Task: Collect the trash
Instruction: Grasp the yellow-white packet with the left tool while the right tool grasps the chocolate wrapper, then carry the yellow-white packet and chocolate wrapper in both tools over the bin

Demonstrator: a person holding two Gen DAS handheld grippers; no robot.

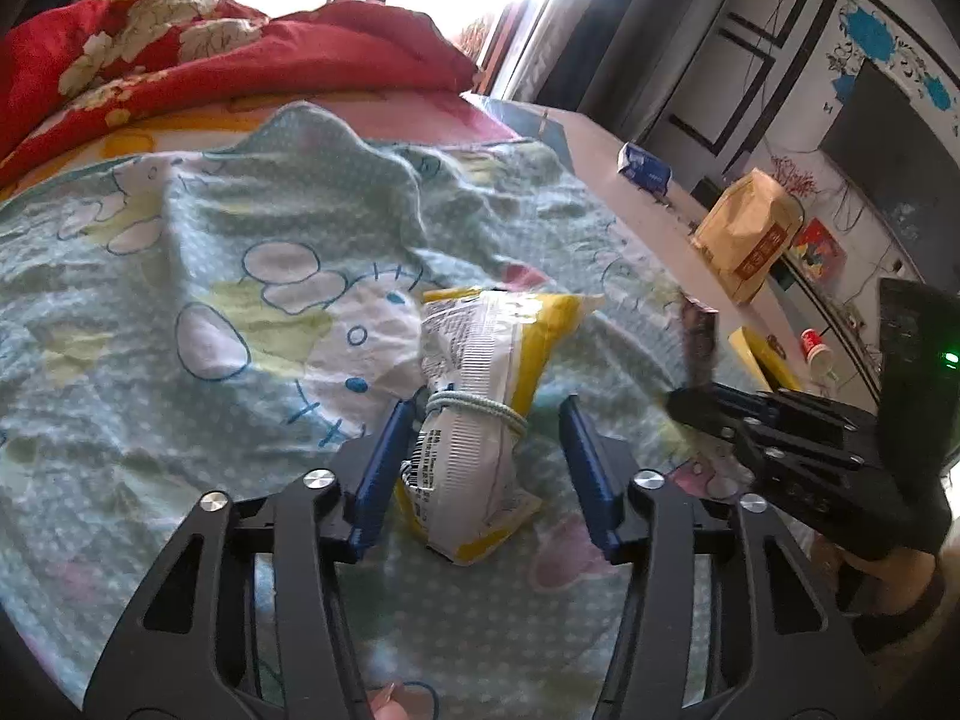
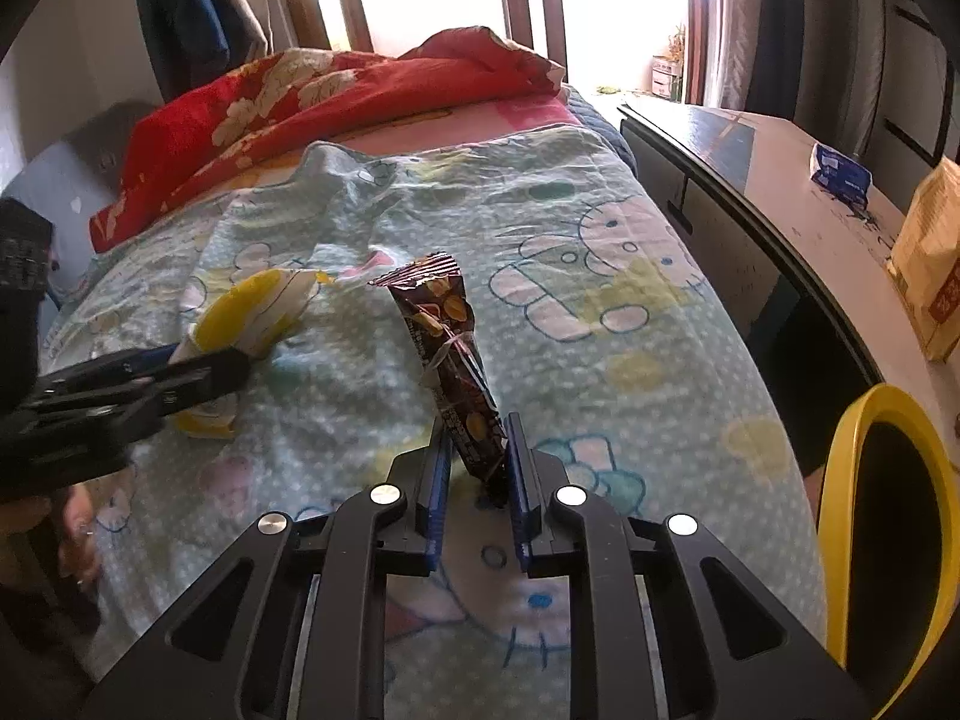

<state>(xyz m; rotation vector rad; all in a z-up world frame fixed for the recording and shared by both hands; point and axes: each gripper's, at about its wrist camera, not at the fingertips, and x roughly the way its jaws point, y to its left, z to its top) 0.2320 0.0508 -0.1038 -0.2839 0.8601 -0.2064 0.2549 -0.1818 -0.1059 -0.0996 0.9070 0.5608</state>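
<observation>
A yellow and white snack bag (image 1: 474,420), cinched with a pale cord, lies on the cartoon-print bed sheet (image 1: 180,276). My left gripper (image 1: 487,414) is open around it: the left pad (image 1: 384,468) touches the bag and the right pad stands clear. My right gripper (image 2: 477,429) is shut on the lower end of a brown snack wrapper (image 2: 444,348), held upright above the sheet. The right wrist view shows the left gripper (image 2: 198,372) at the yellow bag (image 2: 252,312). In the left wrist view the right gripper (image 1: 678,402) holds the wrapper (image 1: 699,336) to the right.
A yellow-rimmed bin (image 2: 840,480) stands at the bed's right side. The desk (image 2: 798,192) beside the bed carries a brown paper bag (image 1: 744,234), a blue packet (image 2: 840,174) and a red cup (image 1: 816,348). A red flowered quilt (image 2: 300,96) is heaped at the far end.
</observation>
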